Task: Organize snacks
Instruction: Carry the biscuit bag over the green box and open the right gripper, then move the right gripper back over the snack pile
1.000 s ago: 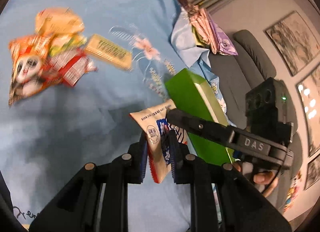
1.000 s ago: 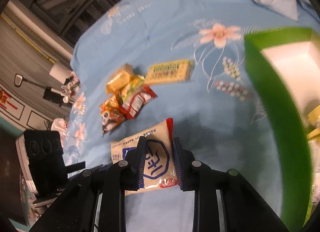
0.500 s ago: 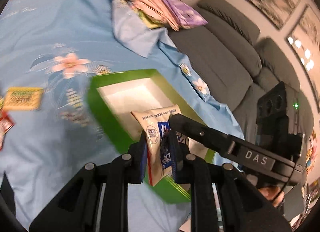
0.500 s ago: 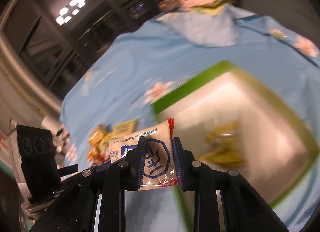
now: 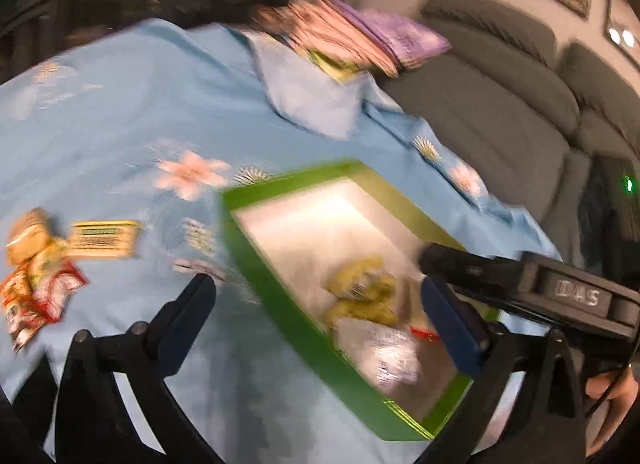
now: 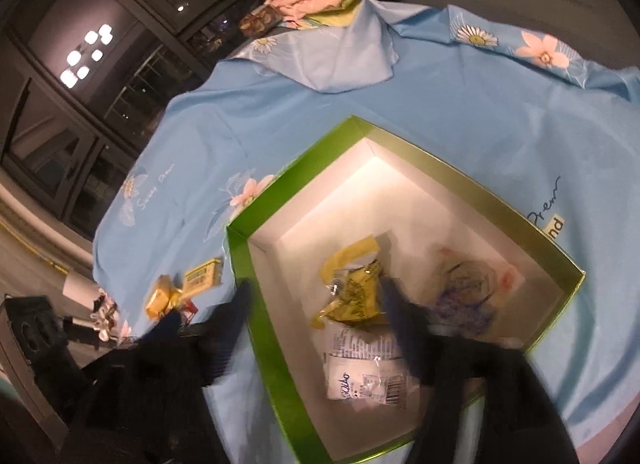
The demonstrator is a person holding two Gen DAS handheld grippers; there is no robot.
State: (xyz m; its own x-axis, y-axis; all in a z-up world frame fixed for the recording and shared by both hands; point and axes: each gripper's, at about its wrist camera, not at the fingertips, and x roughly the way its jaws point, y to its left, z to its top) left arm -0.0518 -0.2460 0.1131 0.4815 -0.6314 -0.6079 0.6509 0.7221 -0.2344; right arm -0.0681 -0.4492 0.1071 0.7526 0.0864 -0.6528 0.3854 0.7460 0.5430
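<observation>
A green box (image 6: pixel 240 264) with a white inside lies on the blue flowered cloth (image 6: pixel 480 111). In it are a crumpled yellow snack (image 6: pixel 352 296), a white packet (image 6: pixel 364 368) and a blurred packet with blue print (image 6: pixel 468 288). My right gripper (image 6: pixel 320 320) hangs over the box, its jaws opening, with nothing pressed between the pads. My left gripper (image 5: pixel 320 312) also stands over the box (image 5: pixel 280 304), its jaws opening wide and holding nothing. The white packet (image 5: pixel 384 352) lies below it beside the yellow snack (image 5: pixel 360 296).
Loose snacks lie on the cloth left of the box: a yellow bar (image 5: pixel 106 240), an orange pack (image 5: pixel 28 236) and red packs (image 5: pixel 36 296). Folded pink and purple cloths (image 5: pixel 360 35) are stacked at the far end. A grey sofa (image 5: pixel 500 115) runs along the right.
Both grippers carried their white packets from over the cloth to above the green box. Both then opened, and the packets dropped into the box.
</observation>
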